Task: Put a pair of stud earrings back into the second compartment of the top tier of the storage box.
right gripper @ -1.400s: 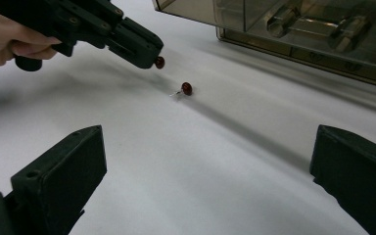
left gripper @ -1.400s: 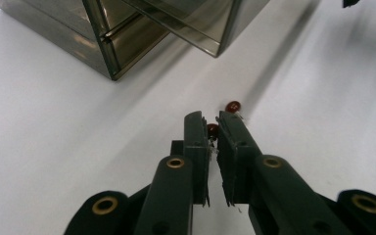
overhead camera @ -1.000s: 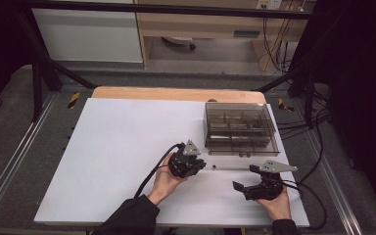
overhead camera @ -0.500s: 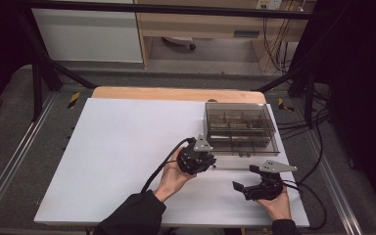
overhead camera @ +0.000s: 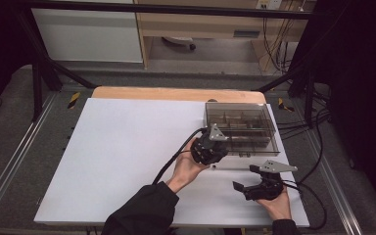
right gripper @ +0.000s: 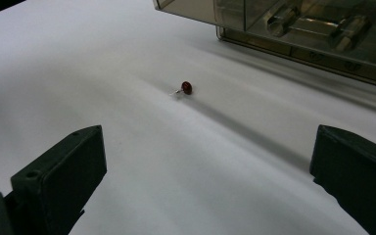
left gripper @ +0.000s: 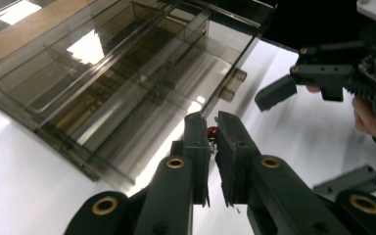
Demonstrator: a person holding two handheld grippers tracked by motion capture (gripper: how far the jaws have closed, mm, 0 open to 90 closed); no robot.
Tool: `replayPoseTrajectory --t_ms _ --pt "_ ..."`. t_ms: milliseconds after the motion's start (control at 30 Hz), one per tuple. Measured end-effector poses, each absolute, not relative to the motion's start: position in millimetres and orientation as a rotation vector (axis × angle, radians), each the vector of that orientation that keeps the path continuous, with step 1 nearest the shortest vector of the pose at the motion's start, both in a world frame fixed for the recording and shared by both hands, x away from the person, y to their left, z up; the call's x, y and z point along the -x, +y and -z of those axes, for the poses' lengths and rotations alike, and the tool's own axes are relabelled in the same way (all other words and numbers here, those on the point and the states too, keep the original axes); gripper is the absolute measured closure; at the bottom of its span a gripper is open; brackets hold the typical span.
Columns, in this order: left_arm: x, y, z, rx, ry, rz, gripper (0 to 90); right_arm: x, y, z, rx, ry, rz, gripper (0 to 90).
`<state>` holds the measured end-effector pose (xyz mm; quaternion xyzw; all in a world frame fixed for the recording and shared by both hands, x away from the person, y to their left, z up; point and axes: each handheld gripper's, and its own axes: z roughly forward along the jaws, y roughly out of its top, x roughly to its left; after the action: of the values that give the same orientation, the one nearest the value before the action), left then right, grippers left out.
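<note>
One small red piece (left gripper: 212, 132) pinched in left hand-held gripper (left gripper: 214, 142), beside compartment box (left gripper: 127, 73)

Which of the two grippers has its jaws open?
The right gripper, at the near right of the table: its jaws stand wide apart with nothing between them. The left gripper, beside the clear box, has its jaws shut.

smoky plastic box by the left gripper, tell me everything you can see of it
The smoky plastic box is a shallow, see-through brownish organiser, split by dividers into long compartments, with small hinge-like lugs along one edge. It lies flat near the right far part of the white table. The left gripper hovers at its near edge; whether they touch is unclear.
</note>
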<state>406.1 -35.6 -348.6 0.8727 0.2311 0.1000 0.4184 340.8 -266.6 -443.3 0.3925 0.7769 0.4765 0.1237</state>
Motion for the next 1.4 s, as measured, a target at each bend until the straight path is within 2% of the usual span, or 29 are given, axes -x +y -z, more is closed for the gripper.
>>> replayPoseTrajectory --t_ms 467,1133,1233,1400 --pt "-423 -70 344 -2.196 0.585 -0.258 82.6 -341 -267 443 -1.145 2.269 -1.384 0.8" --pt "-445 -89 369 -2.218 0.626 -0.247 81.9 -341 -267 443 -1.141 2.271 -1.388 0.8" --pt "-445 -89 369 -2.209 0.621 -0.237 80.1 -341 -267 443 -1.143 2.270 -1.391 0.8" --pt "-441 -84 362 -2.197 0.609 -0.247 67.2 -341 -267 443 -1.143 2.269 -1.391 0.8"
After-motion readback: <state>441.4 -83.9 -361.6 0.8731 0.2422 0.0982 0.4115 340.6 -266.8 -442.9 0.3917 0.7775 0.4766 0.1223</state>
